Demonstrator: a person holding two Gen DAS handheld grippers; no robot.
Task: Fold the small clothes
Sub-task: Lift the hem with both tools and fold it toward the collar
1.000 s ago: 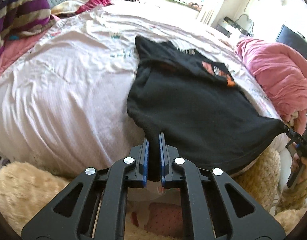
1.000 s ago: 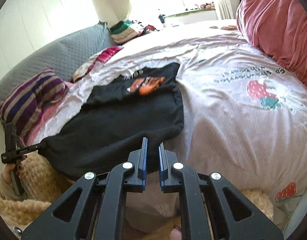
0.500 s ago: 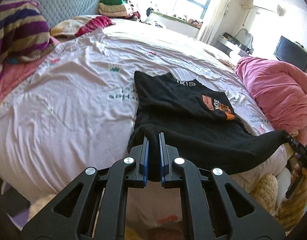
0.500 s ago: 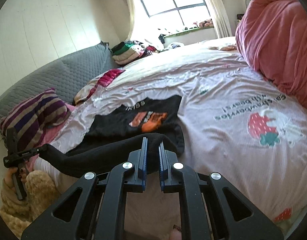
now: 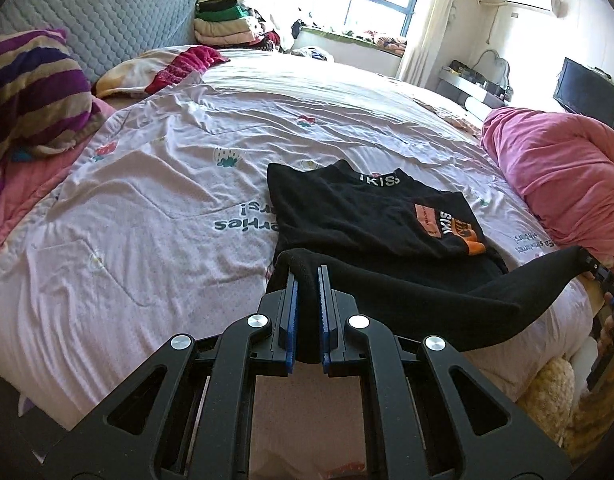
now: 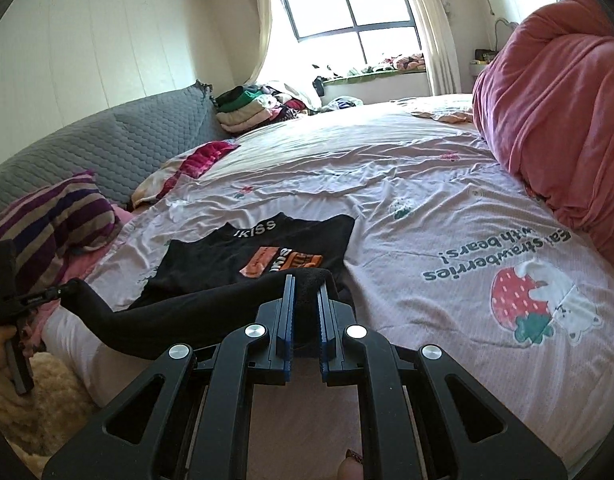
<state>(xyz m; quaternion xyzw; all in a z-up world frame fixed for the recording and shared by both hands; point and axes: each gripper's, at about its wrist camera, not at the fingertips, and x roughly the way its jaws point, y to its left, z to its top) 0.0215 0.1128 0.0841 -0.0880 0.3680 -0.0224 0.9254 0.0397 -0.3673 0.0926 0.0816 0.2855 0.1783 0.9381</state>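
1. The left gripper (image 5: pixel 306 280) has its blue-lined fingers pinched on the near hem corner of the black shirt (image 5: pixel 359 216), a bunch of dark fabric filling the gap between them.
2. The right gripper (image 6: pixel 306 286) is clamped the same way on the other hem corner, cloth wedged between its pads.
3. Between the two tongs the hem hangs in a slack, raised band above the bed's near edge. From the left wrist view it runs off toward 3 o'clock, where the right gripper's tip (image 5: pixel 597 268) shows small at the frame edge.
4. The rest of the shirt lies flat on the pale pink bedsheet (image 5: pixel 155 216), collar at 12 o'clock from the grippers, with white lettering at the neck and an orange print on the chest (image 6: pixel 281 266).
5. A heaped pink duvet (image 6: pixel 559 120) sits at 2 o'clock, well apart from the shirt.
6. A purple striped pillow (image 5: pixel 35 92) lies at 10 o'clock by the grey quilted headboard (image 5: pixel 107 28).
7. Folded clothes are stacked (image 6: pixel 247 108) near the window at 12 o'clock.
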